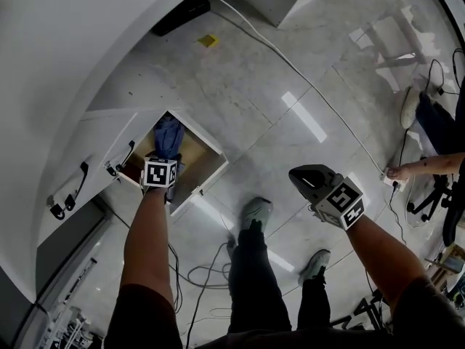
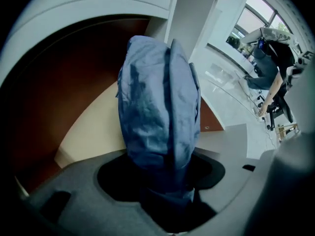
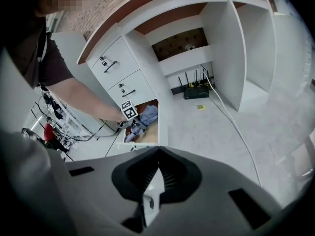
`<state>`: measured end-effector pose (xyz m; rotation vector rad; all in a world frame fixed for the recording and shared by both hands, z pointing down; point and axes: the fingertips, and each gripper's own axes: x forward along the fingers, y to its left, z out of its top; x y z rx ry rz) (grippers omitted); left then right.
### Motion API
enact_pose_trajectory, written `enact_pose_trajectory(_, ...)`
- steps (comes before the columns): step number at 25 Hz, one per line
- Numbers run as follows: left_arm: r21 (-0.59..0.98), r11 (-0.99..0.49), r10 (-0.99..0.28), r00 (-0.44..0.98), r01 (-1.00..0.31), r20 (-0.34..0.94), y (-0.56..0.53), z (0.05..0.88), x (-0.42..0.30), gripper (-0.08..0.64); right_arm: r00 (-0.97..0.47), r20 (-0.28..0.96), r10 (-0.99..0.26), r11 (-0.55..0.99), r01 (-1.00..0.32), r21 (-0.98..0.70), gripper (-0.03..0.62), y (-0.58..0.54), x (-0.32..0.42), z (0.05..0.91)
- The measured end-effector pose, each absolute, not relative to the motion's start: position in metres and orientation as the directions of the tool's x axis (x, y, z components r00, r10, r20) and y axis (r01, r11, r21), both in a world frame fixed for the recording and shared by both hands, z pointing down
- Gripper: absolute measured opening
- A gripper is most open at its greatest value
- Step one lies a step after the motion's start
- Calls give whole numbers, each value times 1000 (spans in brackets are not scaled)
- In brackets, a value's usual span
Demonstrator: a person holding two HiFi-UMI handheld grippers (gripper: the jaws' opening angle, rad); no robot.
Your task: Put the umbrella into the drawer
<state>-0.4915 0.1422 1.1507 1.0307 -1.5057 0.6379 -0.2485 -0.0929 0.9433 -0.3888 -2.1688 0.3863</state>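
Left claw: the left claw (image 2: 165, 181) is closed on the blue folded cloth umbrella (image 2: 157, 107). It squeezes the umbrella's near end.

Where the umbrella is: it sticks out past the tips of the left claw and points steeply down. Most of it hangs in front of the claw, over the inside of the open wooden drawer (image 1: 211, 173). I can't tell if its far end touches the drawer bottom yet.

Drawer: it is right below the left claw, pulled out from the low white cabinet (image 1: 94, 144). It has a pale wood bottom, and I can see bare wood beside the umbrella.

Right claw: the right claw (image 3: 157, 154) has its tips together and nothing in it. It hangs well apart from the left claw, over the shiny grey tile floor (image 1: 290, 86).

How it will feel: I think the umbrella is light. The cloth outside looks soft, loose and wrinkly, with stiff rods inside. The cloth could be a bit slippery, so it may slide or twist in the claw. It does not look easy to break.

Where to hold: a grip round the thick bundle near one end, like now, seems good. The claw should pinch the hard middle, not just a flap of cloth.

Next, I think: lower it, lay it flat in the drawer, then let go.

Watch out: a long end could catch on the drawer's edge.
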Motion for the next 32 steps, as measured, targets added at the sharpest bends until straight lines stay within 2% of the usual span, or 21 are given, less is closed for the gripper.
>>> enact_pose_trajectory(9, 104, 556, -212, -19, -825, 977, 142, 1166, -519, 266, -551, 718, 425, 894, 134, -427, -6, -87, -244, 959)
enact_pose_trajectory(11, 84, 559, -226, -54, -825, 973, 141, 1165, -524, 287, -550, 715, 433, 891, 139, -433, -6, -83, -245, 960)
enact_pose_trajectory(14, 68, 545, -277, -103, -836, 955, 137, 1160, -528, 374, -553, 706, 443, 886, 149, -439, -6, -77, -247, 960)
enact_pose_trajectory(23, 62, 536, -309, -127, -842, 943, 148, 1143, -515, 376, -573, 687, 448, 885, 171, -434, -6, -70, -235, 952)
enact_pose_trajectory(32, 9, 500, -346, -190, -866, 919, 140, 1106, -481, 374, -621, 663, 418, 896, 161, -415, -6, -79, -185, 938)
